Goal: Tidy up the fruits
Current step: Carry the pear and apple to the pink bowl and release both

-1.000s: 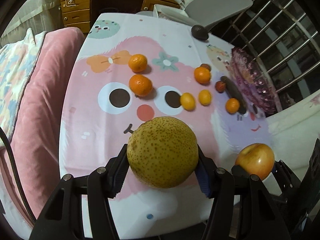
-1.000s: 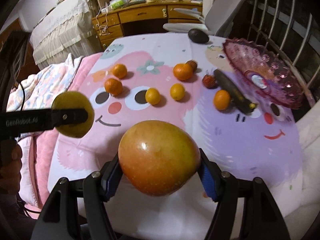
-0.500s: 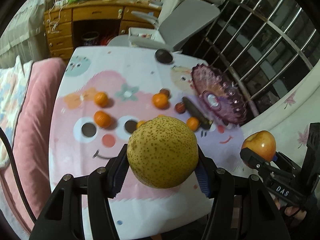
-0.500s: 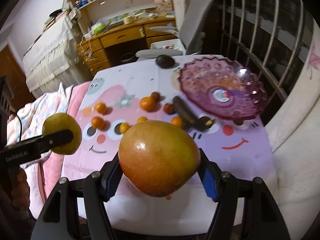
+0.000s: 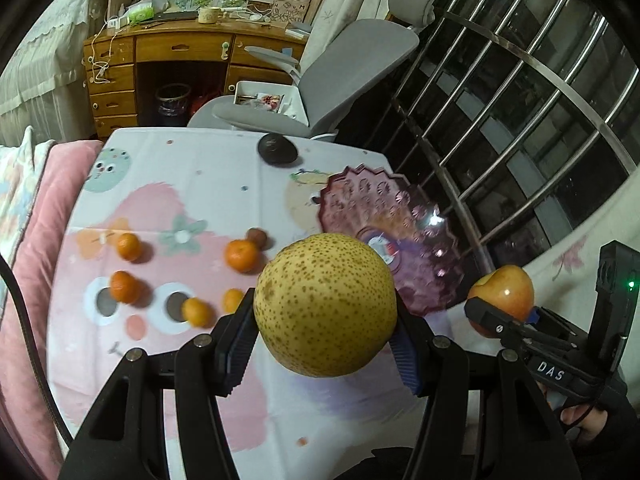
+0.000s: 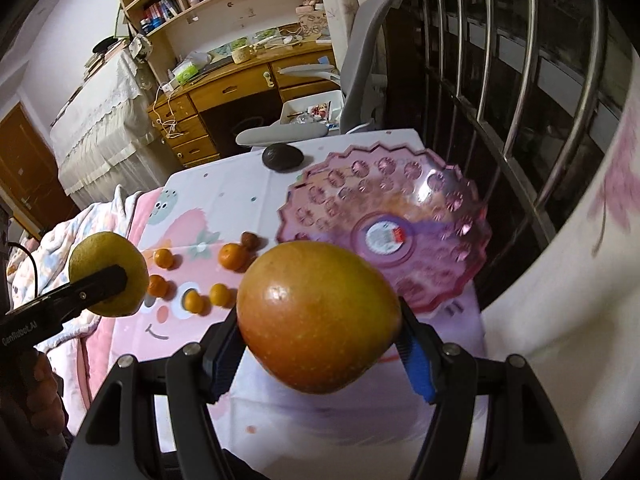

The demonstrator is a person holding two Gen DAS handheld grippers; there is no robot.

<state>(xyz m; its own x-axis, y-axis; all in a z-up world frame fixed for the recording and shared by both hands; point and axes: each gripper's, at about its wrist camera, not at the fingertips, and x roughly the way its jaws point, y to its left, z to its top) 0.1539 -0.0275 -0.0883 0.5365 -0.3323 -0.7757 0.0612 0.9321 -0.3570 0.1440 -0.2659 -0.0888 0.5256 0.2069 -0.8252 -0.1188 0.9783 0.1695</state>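
My left gripper point(image 5: 326, 344) is shut on a speckled yellow pear point(image 5: 325, 304), held in the air above the table's near part. My right gripper point(image 6: 320, 340) is shut on a red-yellow apple point(image 6: 318, 316), also lifted. Each held fruit shows in the other view: the apple point(image 5: 505, 292) at right, the pear point(image 6: 108, 272) at left. An empty purple glass fruit plate point(image 6: 384, 216) sits on the table's right side, just beyond both fruits. Several small oranges point(image 5: 241, 255) lie scattered on the cartoon tablecloth point(image 5: 192, 200).
A dark avocado point(image 5: 277, 149) lies at the table's far edge, a small brown fruit point(image 5: 256, 237) beside an orange. A grey office chair point(image 5: 320, 80) and wooden desk point(image 5: 176, 64) stand behind. Metal window bars point(image 5: 500, 112) run along the right; pink bedding point(image 5: 32, 208) borders the left.
Both grippers rose and pulled back with their fruits, swinging toward the right. The purple plate now sits straight ahead of them, and more of the room shows.
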